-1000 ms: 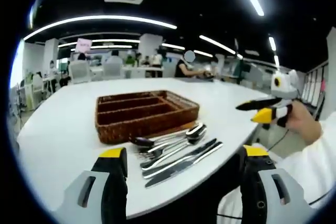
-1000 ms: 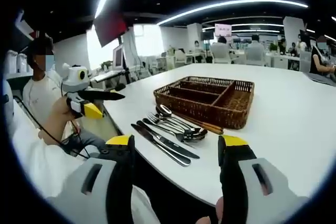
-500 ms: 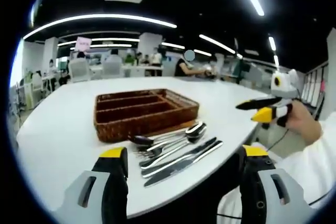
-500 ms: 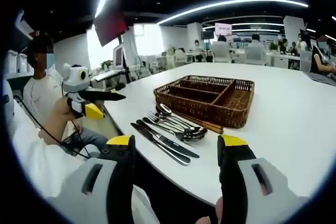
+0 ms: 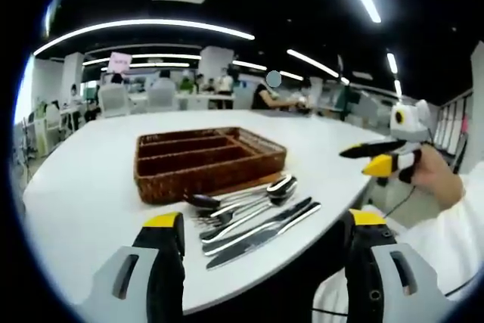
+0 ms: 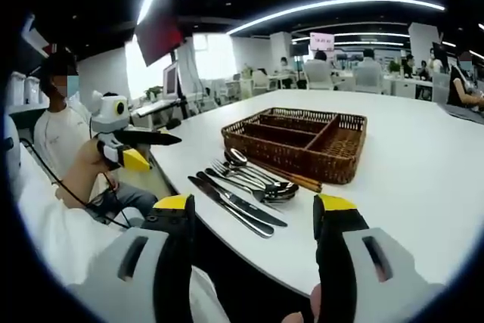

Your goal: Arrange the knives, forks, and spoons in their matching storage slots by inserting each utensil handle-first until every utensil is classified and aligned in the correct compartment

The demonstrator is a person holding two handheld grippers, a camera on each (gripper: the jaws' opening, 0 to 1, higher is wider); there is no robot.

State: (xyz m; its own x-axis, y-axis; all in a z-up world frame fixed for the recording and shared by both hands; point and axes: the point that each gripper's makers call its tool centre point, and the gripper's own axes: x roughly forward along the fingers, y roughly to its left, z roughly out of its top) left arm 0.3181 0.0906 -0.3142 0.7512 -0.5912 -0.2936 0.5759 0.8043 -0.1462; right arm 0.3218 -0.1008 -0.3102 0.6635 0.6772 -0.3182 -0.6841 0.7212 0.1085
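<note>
**Cutlery heaped tight at the table's near edge, nothing sorted yet**

Cutlery lies in one overlapping bundle on the white table (image 5: 76, 187), just in front of the wicker organizer tray (image 5: 204, 164), and that crowding looks like the main hazard. The two knives (image 5: 261, 232) lie side by side nearest the table edge; a nudge while reaching over them could send one off onto the floor. The forks (image 5: 215, 221) and spoons (image 5: 249, 194) are interleaved, so closing on one handle may drag a neighbour along or drop two into the wrong slot. Thin steel lying flat on a smooth top is also likely to slip out of a pinch.

The left gripper (image 5: 261, 225) hangs with jaws spread wide and nothing between them; in the left gripper view the bundle sits ahead of them, framed between the two yellow tips but well short of contact. The right gripper (image 6: 253, 206) is likewise spread and empty, with the knives (image 6: 234, 206) lying ahead between its tips and the tray (image 6: 299, 141) beyond. The tray's compartments look empty, so I'd say the sorting hasn't begun.
</note>
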